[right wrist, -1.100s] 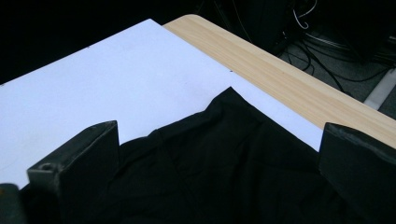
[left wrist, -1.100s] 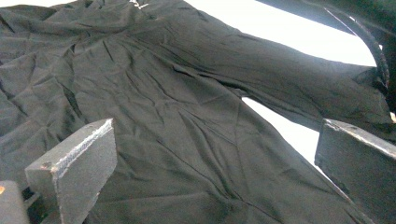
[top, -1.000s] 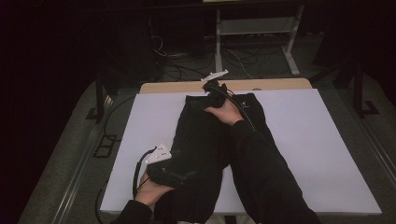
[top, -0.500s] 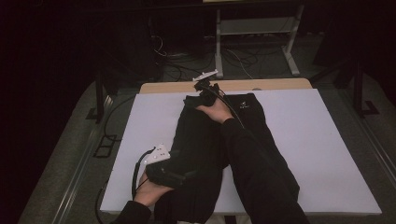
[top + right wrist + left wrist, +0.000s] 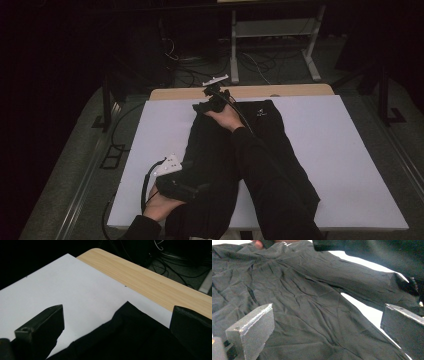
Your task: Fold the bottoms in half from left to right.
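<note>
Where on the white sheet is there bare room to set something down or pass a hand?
Two wide free patches flank the black garment: one between it and the white sheet's right edge, one on its left, above the left gripper. The far wooden strip is bare too. The middle is crowded: garment, forearm, and the right gripper at its far edge.

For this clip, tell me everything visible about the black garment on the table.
The black garment looks like thin, creased woven fabric, matte and plain apart from a small pale mark near its far right part. It lies flat, lengthwise on the white sheet, its far edge close to the bare wooden strip. The right hand-held gripper, jaws apart, sits over the far edge; the left hand-held gripper, also open, rests on the near part. The person's right sleeve lies across it.
</note>
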A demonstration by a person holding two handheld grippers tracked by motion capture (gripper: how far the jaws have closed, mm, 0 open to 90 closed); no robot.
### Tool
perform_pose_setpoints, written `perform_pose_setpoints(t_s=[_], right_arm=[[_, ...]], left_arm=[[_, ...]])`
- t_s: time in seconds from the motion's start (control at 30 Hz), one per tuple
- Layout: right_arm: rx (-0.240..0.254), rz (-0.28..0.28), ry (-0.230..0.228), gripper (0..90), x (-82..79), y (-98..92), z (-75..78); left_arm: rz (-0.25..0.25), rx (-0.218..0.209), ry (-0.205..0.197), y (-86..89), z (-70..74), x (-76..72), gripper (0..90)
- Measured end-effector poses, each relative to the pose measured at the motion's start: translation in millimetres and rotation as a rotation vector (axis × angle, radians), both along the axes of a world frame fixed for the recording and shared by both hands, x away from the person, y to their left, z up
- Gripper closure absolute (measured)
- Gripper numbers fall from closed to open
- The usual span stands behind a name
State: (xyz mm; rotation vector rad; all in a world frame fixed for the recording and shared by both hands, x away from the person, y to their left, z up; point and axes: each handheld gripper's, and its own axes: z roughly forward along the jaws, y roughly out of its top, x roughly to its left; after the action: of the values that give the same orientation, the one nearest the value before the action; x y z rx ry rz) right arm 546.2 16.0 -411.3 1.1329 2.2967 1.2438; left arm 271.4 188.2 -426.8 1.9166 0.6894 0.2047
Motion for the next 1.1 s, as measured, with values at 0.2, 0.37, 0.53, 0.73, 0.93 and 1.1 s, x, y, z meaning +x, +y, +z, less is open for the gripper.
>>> perform_pose_setpoints(t_s=[0.2,0.37,0.53,0.73,0.93,1.1], right_arm=[[-0.003,0.005,0.018,0.0,6.3,8.2,-12.9],[-0.051,-0.023,0.020,6.1,8.4,18.7,-21.9],[-0.062,-0.044,0.038,13.4,11.2,21.5,-29.3],[-0.060,-0.061,0.055,21.0,14.9,17.6,-33.8],[-0.055,-0.060,0.063,36.6,16.4,16.7,-35.0],[-0.065,-0.061,0.074,44.5,17.0,17.7,-36.2]], left_arm=[[-0.007,0.004,0.002,-0.6,-0.4,0.5,0.0],[-0.014,-0.004,0.004,-0.7,0.0,0.3,0.0],[-0.023,0.001,0.009,-1.8,-0.6,0.5,0.0],[-0.029,0.004,0.013,-2.2,-1.0,0.9,0.0],[-0.027,0.006,0.015,-2.3,-1.2,1.1,0.0],[-0.028,0.008,0.015,-2.3,-1.4,1.2,0.0]])
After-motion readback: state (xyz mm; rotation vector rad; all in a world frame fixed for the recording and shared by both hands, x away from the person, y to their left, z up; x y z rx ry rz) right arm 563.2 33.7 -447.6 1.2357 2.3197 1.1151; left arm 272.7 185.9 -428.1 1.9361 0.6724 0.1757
